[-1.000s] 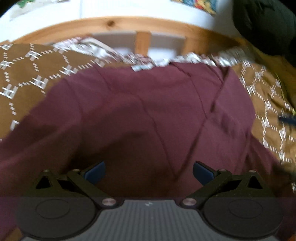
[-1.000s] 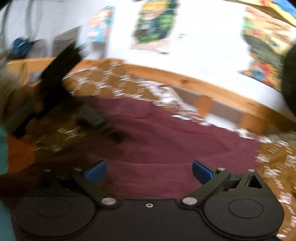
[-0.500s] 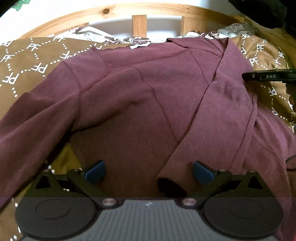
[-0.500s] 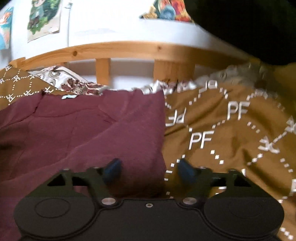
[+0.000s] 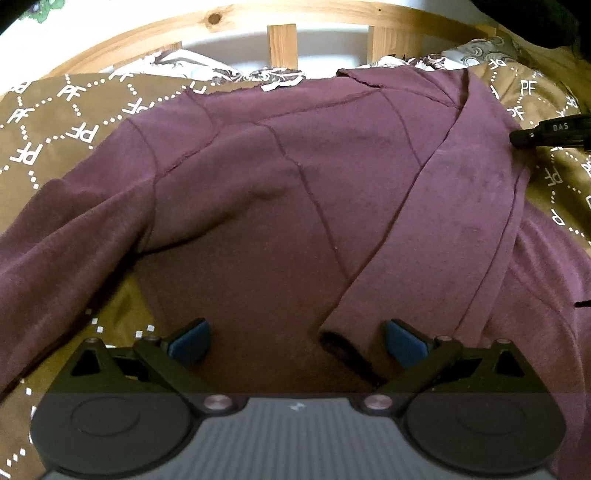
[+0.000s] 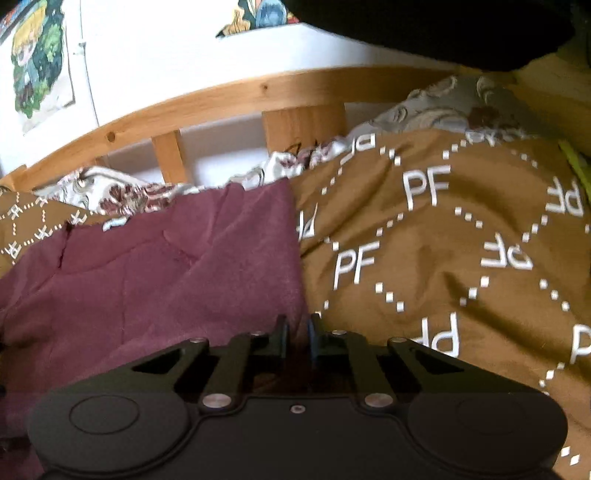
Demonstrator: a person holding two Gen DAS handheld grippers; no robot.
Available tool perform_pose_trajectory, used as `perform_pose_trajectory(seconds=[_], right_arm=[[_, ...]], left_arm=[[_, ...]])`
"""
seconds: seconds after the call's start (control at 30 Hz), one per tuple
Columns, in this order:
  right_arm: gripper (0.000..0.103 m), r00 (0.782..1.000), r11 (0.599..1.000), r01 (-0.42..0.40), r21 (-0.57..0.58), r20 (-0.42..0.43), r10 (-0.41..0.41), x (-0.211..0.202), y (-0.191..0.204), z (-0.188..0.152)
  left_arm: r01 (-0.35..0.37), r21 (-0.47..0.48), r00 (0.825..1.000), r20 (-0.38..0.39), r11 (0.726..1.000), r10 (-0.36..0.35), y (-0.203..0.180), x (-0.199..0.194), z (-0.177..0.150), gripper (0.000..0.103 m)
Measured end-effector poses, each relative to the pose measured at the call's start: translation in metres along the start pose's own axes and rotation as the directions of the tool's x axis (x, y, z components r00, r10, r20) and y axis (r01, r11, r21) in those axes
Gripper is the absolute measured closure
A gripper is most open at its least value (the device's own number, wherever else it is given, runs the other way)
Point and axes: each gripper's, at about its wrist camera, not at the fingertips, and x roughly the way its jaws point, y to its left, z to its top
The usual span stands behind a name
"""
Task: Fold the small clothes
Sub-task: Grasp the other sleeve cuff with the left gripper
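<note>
A maroon long-sleeved top [image 5: 266,206] lies spread on a brown blanket. One sleeve [image 5: 436,236] is folded across its body, with the cuff [image 5: 334,338] near my left gripper [image 5: 297,341], which is open and empty just above the cloth. The other sleeve [image 5: 62,236] stretches out to the left. In the right wrist view, my right gripper [image 6: 297,332] is shut on the right edge of the top [image 6: 166,280]. The tip of the right gripper [image 5: 550,133] shows at the right of the left wrist view.
The brown blanket with white "PF" print [image 6: 443,266] covers the bed. A wooden slatted headboard [image 5: 280,40] runs along the far side, with a floral pillow [image 6: 103,192] against it. A dark garment [image 6: 424,26] hangs at the upper right. Posters [image 6: 37,62] are on the white wall.
The right gripper swung from the left over to the top's right edge and closed on it. The left gripper settled over the cuff and stayed open.
</note>
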Motion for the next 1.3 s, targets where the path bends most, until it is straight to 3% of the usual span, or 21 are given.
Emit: perform_pose_trajectory(seconds=[0.1, 0.2, 0.27, 0.3, 0.4, 0.47, 0.57, 0.63, 0.7, 0.77, 0.83, 0.93, 1.03, 1.13, 1.17, 1.23, 1.3], right_arm=[[0.084, 1.0, 1.0, -0.007, 0.028, 0.014, 0.006, -0.005, 0.001, -0.004], [0.064, 0.999, 1.0, -0.005, 0.011, 0.04, 0.004, -0.019, 0.009, -0.011], [0.04, 0.997, 1.0, -0.027, 0.007, 0.071, 0.027, -0.032, 0.014, -0.016], [0.036, 0.995, 0.999, -0.044, 0.003, 0.085, 0.044, -0.038, 0.017, -0.02], [0.023, 0.989, 0.996, -0.089, -0.016, 0.114, 0.09, -0.059, 0.032, -0.032], [0.01, 0.983, 0.992, -0.128, -0.02, 0.134, 0.129, -0.071, 0.041, -0.039], [0.001, 0.97, 0.982, -0.188, -0.024, 0.154, 0.19, -0.091, 0.052, -0.052], [0.001, 0.961, 0.974, -0.226, -0.03, 0.154, 0.228, -0.102, 0.059, -0.061], [0.001, 0.955, 0.965, -0.261, -0.041, 0.136, 0.264, -0.11, 0.068, -0.07], [0.001, 0.95, 0.957, -0.278, -0.078, 0.124, 0.286, -0.115, 0.076, -0.078], [0.001, 0.949, 0.953, -0.283, -0.108, 0.117, 0.294, -0.119, 0.086, -0.086], [0.001, 0.944, 0.945, -0.297, -0.134, 0.109, 0.312, -0.123, 0.096, -0.092], [0.001, 0.938, 0.938, -0.311, -0.155, 0.106, 0.329, -0.127, 0.103, -0.094], [0.001, 0.935, 0.933, -0.318, -0.167, 0.11, 0.339, -0.13, 0.105, -0.096], [0.001, 0.935, 0.933, -0.319, -0.168, 0.107, 0.339, -0.131, 0.106, -0.097], [0.001, 0.934, 0.932, -0.322, -0.168, 0.102, 0.341, -0.13, 0.106, -0.098], [0.001, 0.936, 0.932, -0.321, -0.167, 0.095, 0.339, -0.128, 0.107, -0.1]], left_arm=[[0.004, -0.028, 1.0, 0.002, 1.0, -0.004, 0.002, -0.009, -0.001, 0.001], [-0.028, -0.067, 0.999, 0.023, 0.997, 0.029, 0.011, -0.026, -0.002, 0.001], [-0.06, -0.113, 0.997, 0.043, 0.992, 0.065, 0.021, -0.042, -0.005, 0.001], [-0.079, -0.138, 0.995, 0.045, 0.987, 0.085, 0.026, -0.05, -0.007, 0.001], [-0.137, -0.245, 0.987, 0.045, 0.96, 0.152, 0.042, -0.078, -0.017, 0.001], [-0.184, -0.327, 0.977, 0.044, 0.927, 0.209, 0.054, -0.097, -0.028, 0.001], [-0.243, -0.464, 0.958, 0.023, 0.852, 0.286, 0.078, -0.124, -0.048, 0.001], [-0.264, -0.54, 0.943, 0.028, 0.8, 0.33, 0.094, -0.144, -0.063, 0.001], [-0.305, -0.591, 0.916, 0.032, 0.747, 0.399, 0.104, -0.161, -0.078, 0.001], [-0.34, -0.656, 0.884, 0.021, 0.674, 0.467, 0.114, -0.176, -0.092, 0.001], [-0.346, -0.752, 0.851, 0.0, 0.561, 0.525, 0.125, -0.193, -0.111, 0.001], [-0.313, -0.845, 0.83, -0.023, 0.433, 0.557, 0.145, -0.207, -0.13, 0.001], [-0.291, -0.881, 0.823, -0.032, 0.373, 0.567, 0.165, -0.21, -0.134, 0.001], [-0.285, -0.912, 0.796, -0.054, 0.294, 0.603, 0.179, -0.211, -0.13, 0.003], [-0.291, -0.919, 0.787, -0.072, 0.266, 0.613, 0.182, -0.209, -0.126, 0.009], [-0.337, -0.918, 0.756, -0.132, 0.209, 0.641, 0.193, -0.205, -0.118, 0.031], [-0.391, -0.902, 0.727, -0.181, 0.182, 0.663, 0.197, -0.203, -0.112, 0.068]])
